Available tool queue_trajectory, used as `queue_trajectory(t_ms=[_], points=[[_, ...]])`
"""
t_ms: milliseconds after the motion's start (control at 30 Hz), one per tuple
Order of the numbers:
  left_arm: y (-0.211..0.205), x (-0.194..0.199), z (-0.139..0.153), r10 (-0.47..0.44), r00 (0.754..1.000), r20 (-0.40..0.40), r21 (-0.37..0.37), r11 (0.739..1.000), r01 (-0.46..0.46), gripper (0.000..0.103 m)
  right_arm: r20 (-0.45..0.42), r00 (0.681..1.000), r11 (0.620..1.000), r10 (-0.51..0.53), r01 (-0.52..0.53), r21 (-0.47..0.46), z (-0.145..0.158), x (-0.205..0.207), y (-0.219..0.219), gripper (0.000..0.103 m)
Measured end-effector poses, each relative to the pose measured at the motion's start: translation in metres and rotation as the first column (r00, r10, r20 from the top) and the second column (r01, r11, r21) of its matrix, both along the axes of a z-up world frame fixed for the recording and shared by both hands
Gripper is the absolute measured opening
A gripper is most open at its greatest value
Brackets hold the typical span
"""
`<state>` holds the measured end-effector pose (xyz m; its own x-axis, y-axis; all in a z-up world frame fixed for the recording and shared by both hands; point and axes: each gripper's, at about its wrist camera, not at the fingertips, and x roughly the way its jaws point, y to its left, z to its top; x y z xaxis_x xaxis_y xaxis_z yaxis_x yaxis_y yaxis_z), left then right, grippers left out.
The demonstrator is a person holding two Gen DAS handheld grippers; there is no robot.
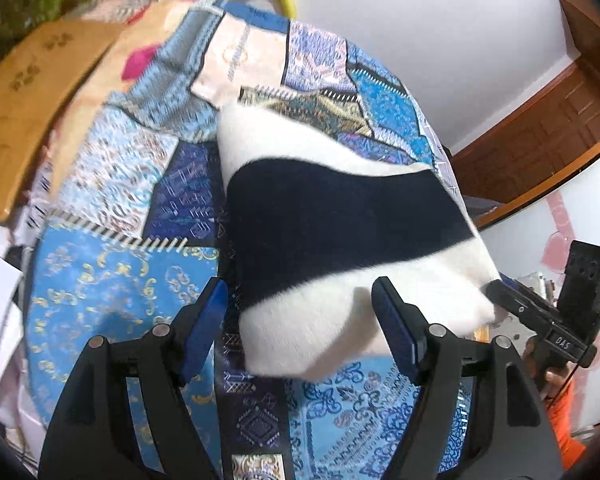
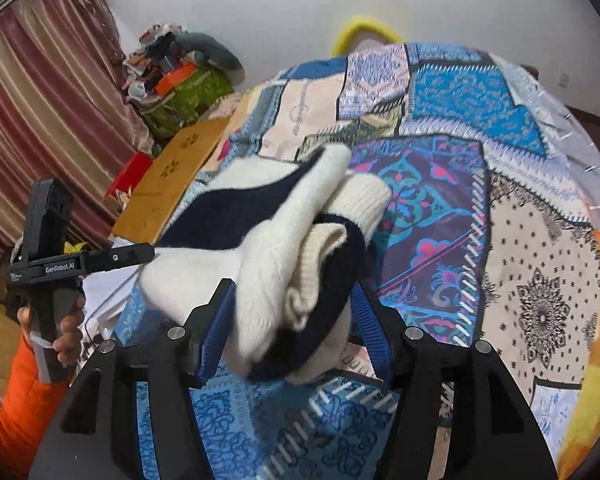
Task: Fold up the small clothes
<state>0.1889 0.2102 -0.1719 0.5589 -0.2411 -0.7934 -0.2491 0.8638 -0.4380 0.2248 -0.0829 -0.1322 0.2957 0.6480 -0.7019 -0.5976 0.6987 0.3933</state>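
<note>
One fluffy sweater [image 1: 332,220], white with one wide dark blue band, folded up in the middle of one bright patchwork cloth [image 1: 100,280]. Two grippers here. Left gripper [image 1: 304,320] at 6 o'clock of the sweater, with both blue fingers [image 1: 216,320] spread wide apart and gripping nothing. Right gripper [image 2: 292,328] with one finger on each side of the sweater's thick rolled end; cannot tell if squeezing it or only sitting beside it. Reads "DAS" in white on the side of the right gripper, seen at 4 o'clock in the left wrist view. Reads "GenRobot.AI" in white on the side of the left gripper, seen at 9 o'clock in the right wrist view, tip right by the sweater. One brown box [image 1: 28,92] at 10 o'clock with two paw-print marks on top. One yellow loop [image 2: 364,28] at 12 o'clock behind the cloth. One green bag [image 2: 184,96] and one striped curtain [image 2: 40,100] at 10 o'clock in the right wrist view.
</note>
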Motion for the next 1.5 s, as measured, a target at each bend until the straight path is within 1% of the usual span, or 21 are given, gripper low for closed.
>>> queue_trajectory(t_ms=[67, 133, 200, 300, 433, 600, 633, 700, 767, 867, 900, 967, 1000, 1033, 1067, 1133, 1200, 1300, 1333, 1400, 1500], points=[[-0.006, -0.006, 0.016, 0.006, 1.0, 0.03, 0.056, 0.998, -0.008, 0.073, 0.024, 1.0, 1.0, -0.005, 0.005, 0.008, 0.008, -0.005, -0.003, 0.056], [-0.014, -0.012, 0.033, 0.009, 0.998, 0.061, 0.114, 0.993, -0.016, 0.073, 0.067, 0.998, 1.0, -0.013, 0.012, 0.017, 0.019, -0.013, -0.007, 0.056], [-0.023, -0.019, 0.055, 0.004, 0.994, 0.109, 0.177, 0.984, -0.024, 0.073, 0.104, 0.994, 1.0, -0.015, 0.012, 0.027, 0.031, -0.021, -0.008, 0.056], [-0.04, -0.034, 0.09, -0.014, 0.981, 0.196, 0.266, 0.963, -0.039, 0.073, 0.176, 0.984, 0.998, -0.024, 0.013, 0.062, 0.055, -0.036, -0.012, 0.056], [-0.064, -0.061, 0.132, -0.038, 0.95, 0.311, 0.344, 0.936, -0.075, 0.073, 0.283, 0.958, 0.99, -0.049, 0.01, 0.139, 0.089, -0.064, -0.02, 0.056], [-0.098, -0.099, 0.172, -0.076, 0.893, 0.445, 0.439, 0.887, -0.143, 0.073, 0.398, 0.914, 0.978, -0.076, -0.009, 0.207, 0.123, -0.099, -0.026, 0.056], [-0.105, -0.107, 0.179, -0.083, 0.877, 0.473, 0.451, 0.878, -0.16, 0.073, 0.432, 0.898, 0.975, -0.085, -0.013, 0.221, 0.132, -0.109, -0.028, 0.056], [-0.115, -0.125, 0.192, -0.092, 0.844, 0.529, 0.46, 0.866, -0.194, 0.073, 0.476, 0.874, 0.972, -0.098, -0.018, 0.234, 0.142, -0.121, -0.031, 0.056], [-0.124, -0.138, 0.201, -0.097, 0.817, 0.568, 0.463, 0.859, -0.219, 0.073, 0.526, 0.842, 0.968, -0.118, -0.019, 0.249, 0.154, -0.137, -0.033, 0.056], [-0.135, -0.153, 0.208, -0.096, 0.788, 0.608, 0.478, 0.837, -0.267, 0.073, 0.582, 0.8, 0.965, -0.145, -0.015, 0.261, 0.165, -0.158, -0.034, 0.056], [-0.136, -0.155, 0.208, -0.093, 0.783, 0.615, 0.48, 0.832, -0.278, 0.073, 0.591, 0.793, 0.965, -0.149, -0.013, 0.261, 0.165, -0.162, -0.034, 0.056], [-0.139, -0.162, 0.21, -0.087, 0.778, 0.622, 0.476, 0.83, -0.289, 0.075, 0.609, 0.776, 0.965, -0.161, -0.004, 0.26, 0.167, -0.171, -0.033, 0.058], [-0.141, -0.164, 0.21, -0.088, 0.779, 0.62, 0.476, 0.832, -0.285, 0.078, 0.611, 0.775, 0.965, -0.164, -0.002, 0.261, 0.167, -0.172, -0.033, 0.06], [-0.142, -0.166, 0.21, -0.09, 0.779, 0.62, 0.475, 0.834, -0.282, 0.083, 0.608, 0.775, 0.963, -0.172, 0.004, 0.268, 0.166, -0.174, -0.034, 0.067], [-0.143, -0.169, 0.21, -0.085, 0.775, 0.626, 0.471, 0.834, -0.289, 0.084, 0.603, 0.777, 0.962, -0.181, 0.011, 0.274, 0.165, -0.173, -0.035, 0.073], [-0.144, -0.172, 0.209, -0.08, 0.768, 0.636, 0.468, 0.831, -0.301, 0.092, 0.598, 0.776, 0.959, -0.201, 0.029, 0.283, 0.162, -0.173, -0.037, 0.078], [-0.147, -0.176, 0.209, -0.078, 0.765, 0.639, 0.472, 0.825, -0.31, 0.094, 0.596, 0.774, 0.959, -0.213, 0.048, 0.28, 0.161, -0.173, -0.038, 0.082], [-0.149, -0.179, 0.209, -0.065, 0.764, 0.643, 0.471, 0.819, -0.327, 0.102, 0.596, 0.77, 0.958, -0.229, 0.071, 0.277, 0.16, -0.175, -0.04, 0.095], [-0.151, -0.18, 0.208, -0.059, 0.76, 0.647, 0.469, 0.817, -0.336, 0.102, 0.6, 0.763, 0.957, -0.24, 0.082, 0.278, 0.161, -0.175, -0.04, 0.101], [-0.151, -0.18, 0.206, -0.06, 0.758, 0.649, 0.467, 0.818, -0.335, 0.102, 0.61, 0.753, 0.957, -0.247, 0.09, 0.277, 0.16, -0.177, -0.041, 0.103], [-0.151, -0.175, 0.203, -0.058, 0.766, 0.64, 0.467, 0.821, -0.327, 0.103, 0.608, 0.756, 0.959, -0.243, 0.092, 0.268, 0.159, -0.177, -0.04, 0.103]])
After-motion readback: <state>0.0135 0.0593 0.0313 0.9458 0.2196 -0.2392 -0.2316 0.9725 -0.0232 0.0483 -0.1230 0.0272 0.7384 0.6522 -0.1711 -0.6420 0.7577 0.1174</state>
